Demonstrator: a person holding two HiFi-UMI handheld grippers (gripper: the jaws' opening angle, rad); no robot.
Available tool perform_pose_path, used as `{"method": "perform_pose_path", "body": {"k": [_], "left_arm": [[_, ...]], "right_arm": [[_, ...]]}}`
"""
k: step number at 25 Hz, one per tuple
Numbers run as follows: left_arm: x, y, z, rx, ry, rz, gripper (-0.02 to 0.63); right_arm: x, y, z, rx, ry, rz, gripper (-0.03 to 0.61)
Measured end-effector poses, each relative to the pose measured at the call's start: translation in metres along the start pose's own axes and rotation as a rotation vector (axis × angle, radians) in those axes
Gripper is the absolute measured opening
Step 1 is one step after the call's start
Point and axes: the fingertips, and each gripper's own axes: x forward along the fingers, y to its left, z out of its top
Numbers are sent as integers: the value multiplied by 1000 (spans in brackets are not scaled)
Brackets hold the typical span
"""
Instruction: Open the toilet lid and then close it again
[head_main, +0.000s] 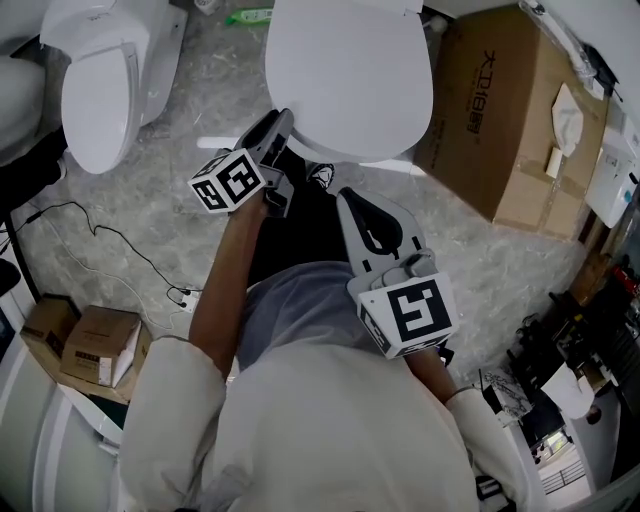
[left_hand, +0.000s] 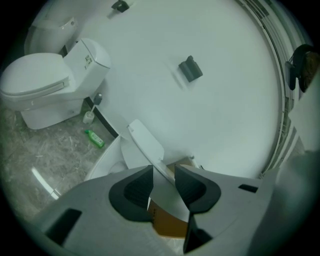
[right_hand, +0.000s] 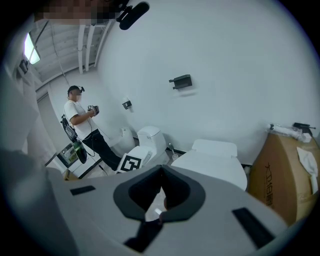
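Your left claw (head_main: 279, 130) is clenched on the front left edge of the toilet lid (head_main: 350, 70). In the left gripper view the lid's (left_hand: 146, 144) thin white rim runs edge-on between the two dark pads (left_hand: 135, 187), which press on it from either side. The lid is tilted up off the bowl (left_hand: 107, 161), with a gap open beneath it. From your head it shows as a broad white oval just past the claw's tip.

Your right claw (head_main: 348, 197) hangs free in front of your body, near the lid's front edge but apart from it. Its jaws are clenched together on nothing, their tips meeting in the right gripper view (right_hand: 161, 174). That view shows the toilet from the front, with the lid (right_hand: 212, 170) below the tank (right_hand: 215, 148).

A cardboard box (head_main: 510, 110) stands just beside the toilet on your right. A second toilet (head_main: 100, 90) stands to your left on the grey stone floor (head_main: 180, 120), and a green bottle (left_hand: 94, 138) lies by the wall between the two toilets. Another person (right_hand: 80, 120) stands farther off along the wall.
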Motion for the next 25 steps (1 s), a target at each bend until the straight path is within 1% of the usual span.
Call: {"method": "perform_pose_path", "body": {"k": [7,14,25], "left_arm": [[5,-21,23,60,-7,-34,123],[13,-44,52,89,-30,-90,129],[25,-72,97,98,-50,-152,140]], "right_arm": [[5,-1,15,4,-19,-7,11],[13,0,32,-7,-34,-3,11],[19,0,70,-15,-83,-24,11]]}}
